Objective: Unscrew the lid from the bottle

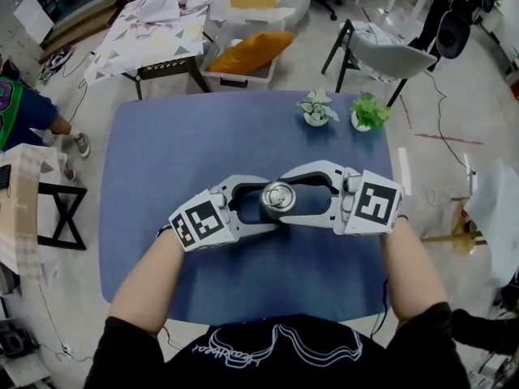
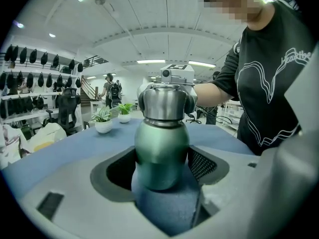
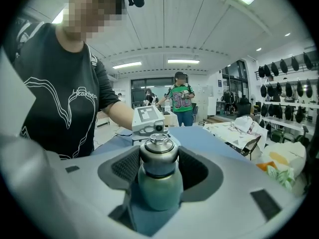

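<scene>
A green metal bottle (image 2: 161, 151) with a silver screw lid (image 1: 278, 197) stands upright in the middle of the blue table (image 1: 195, 144). My left gripper (image 1: 266, 207) comes in from the left, and its pads (image 2: 205, 163) press on the bottle's green body low down. From the right, my right gripper (image 1: 293, 196) reaches in higher up and is shut on the lid (image 3: 158, 156). In the left gripper view the right gripper's fingers (image 2: 190, 99) wrap the lid (image 2: 165, 102). The left gripper's marker cube (image 3: 147, 117) shows just behind the bottle in the right gripper view.
Two small potted plants (image 1: 316, 108) (image 1: 371, 112) stand at the table's far right. Beyond the table are a grey chair (image 1: 381, 51), a bin holding an orange cushion (image 1: 247, 53) and a cloth-covered table (image 1: 154, 31). A person (image 3: 182, 103) stands in the background.
</scene>
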A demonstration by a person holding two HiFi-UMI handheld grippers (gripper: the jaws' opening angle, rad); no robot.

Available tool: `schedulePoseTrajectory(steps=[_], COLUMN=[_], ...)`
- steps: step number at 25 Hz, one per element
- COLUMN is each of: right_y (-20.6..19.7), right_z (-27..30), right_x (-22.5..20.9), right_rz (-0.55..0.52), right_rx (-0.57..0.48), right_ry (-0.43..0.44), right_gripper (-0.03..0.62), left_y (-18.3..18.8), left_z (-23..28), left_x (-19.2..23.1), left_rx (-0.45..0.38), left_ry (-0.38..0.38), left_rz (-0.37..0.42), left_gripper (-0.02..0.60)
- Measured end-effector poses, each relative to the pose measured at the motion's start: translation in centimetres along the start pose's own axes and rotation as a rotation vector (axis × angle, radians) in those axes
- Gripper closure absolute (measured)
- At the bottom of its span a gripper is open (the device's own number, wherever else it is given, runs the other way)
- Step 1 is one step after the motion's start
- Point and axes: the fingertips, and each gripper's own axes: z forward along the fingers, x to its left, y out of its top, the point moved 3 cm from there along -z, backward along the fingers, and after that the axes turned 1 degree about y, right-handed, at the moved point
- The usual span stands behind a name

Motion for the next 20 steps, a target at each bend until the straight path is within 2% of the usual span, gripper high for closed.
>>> schedulePoseTrajectory(steps=[2, 4, 6, 8, 14, 20], right_y=[-0.1, -0.1, 0.1, 0.3, 0.4, 0.0], right_z=[0.0, -0.1, -0.1, -0.2, -0.2, 0.0], right_x=[0.0, -0.1, 0.1, 0.4, 1.4, 1.8], right_rz=[0.016, 0.041, 0.069, 0.080, 0.092, 0.077], right_rx=[-0.007, -0.043, -0.101, -0.131, -0.105, -0.027], right_ry=[-0.038, -0.105, -0.174, -0.249, -0.481, -0.592], right_gripper=[0.341, 0.266, 0.260, 0.260, 0.287, 0.318], left_y=[0.0, 0.0, 0.0, 0.1, 0.2, 0.3], left_z=[0.0, 0.0, 0.1, 0.2, 0.6, 0.8], left_x=[-0.1, -0.3, -0.5, -0.6, -1.3, -1.8], left_rx=[-0.002, -0.002, -0.009, -0.023, -0.039, -0.050], left_ry=[0.021, 0.055, 0.107, 0.171, 0.391, 0.560], left_rz=[-0.010, -0.025, -0.049, -0.078, -0.172, -0.241], left_gripper=[0.250, 0.250, 0.250, 0.250, 0.250, 0.250])
